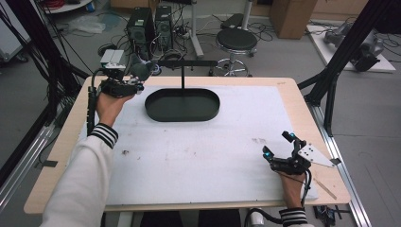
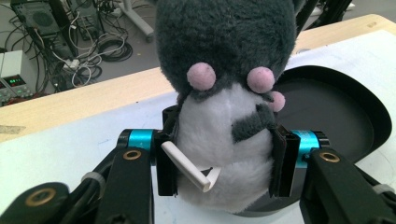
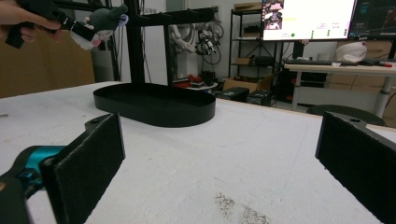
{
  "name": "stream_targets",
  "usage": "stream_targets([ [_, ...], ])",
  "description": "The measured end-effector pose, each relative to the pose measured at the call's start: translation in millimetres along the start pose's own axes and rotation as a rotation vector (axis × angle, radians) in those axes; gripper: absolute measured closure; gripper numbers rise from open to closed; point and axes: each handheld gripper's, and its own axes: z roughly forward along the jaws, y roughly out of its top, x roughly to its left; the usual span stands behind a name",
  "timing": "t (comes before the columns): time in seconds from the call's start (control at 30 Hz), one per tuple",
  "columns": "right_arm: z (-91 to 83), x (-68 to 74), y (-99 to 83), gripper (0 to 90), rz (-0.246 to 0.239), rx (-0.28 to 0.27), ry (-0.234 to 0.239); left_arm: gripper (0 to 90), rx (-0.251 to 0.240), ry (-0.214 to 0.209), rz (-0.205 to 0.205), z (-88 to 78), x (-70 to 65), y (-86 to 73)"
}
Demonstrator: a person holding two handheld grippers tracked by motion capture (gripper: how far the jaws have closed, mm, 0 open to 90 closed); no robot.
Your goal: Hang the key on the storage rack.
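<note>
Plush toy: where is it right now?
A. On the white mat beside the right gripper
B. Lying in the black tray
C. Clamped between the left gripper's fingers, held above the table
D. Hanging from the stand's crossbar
C: the left gripper view shows the plush toy squeezed between the left gripper's pads, and the high view shows it held up near the black tray's far left end.
</note>
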Motion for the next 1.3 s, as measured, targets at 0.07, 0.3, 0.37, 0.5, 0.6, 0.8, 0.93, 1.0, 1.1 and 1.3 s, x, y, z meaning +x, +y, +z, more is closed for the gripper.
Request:
stream_targets([
  [0.07,0.0,-0.1,0.0,0.3,0.0,0.0,0.0,55.7,0.0,0.005,-0.006,1.3,0.6,-0.3],
  [0.3,-0.1,0.0,0.0,0.3,-0.003,-0.002,0.0,55.7,0.019,0.027,-0.016,5.0,4.8,-2.5],
  [0.37,-0.2,0.0,0.0,0.3,-0.004,-0.002,0.0,55.6,0.029,0.023,-0.008,6.7,5.4,-3.5],
  [0.5,-0.2,0.0,-0.1,0.3,-0.003,-0.002,0.0,55.6,0.052,0.031,-0.004,8.9,7.1,-5.5],
  [0.6,-0.2,0.0,-0.1,0.3,-0.003,-0.003,-0.001,55.6,0.071,0.04,0.006,10.2,7.2,-6.8],
  [0.8,-0.2,0.2,-0.1,0.4,-0.005,-0.004,0.0,55.6,0.106,0.045,0.017,14.5,6.7,-9.3],
  [0.93,-0.6,0.7,-0.2,0.3,0.005,-0.004,0.001,55.6,0.112,0.053,0.025,17.6,6.4,-10.2],
  [1.0,-0.6,0.7,-0.2,0.3,0.005,-0.004,0.002,55.5,0.122,0.054,0.034,19.8,5.6,-11.0],
  [1.1,-0.6,0.7,-0.2,0.3,0.004,-0.005,0.002,55.5,0.137,0.049,0.043,23.7,3.2,-12.6],
  [1.3,-0.8,-0.3,-0.2,0.3,-0.006,-0.01,0.0,55.3,0.151,0.029,0.045,31.5,0.3,-15.9],
])
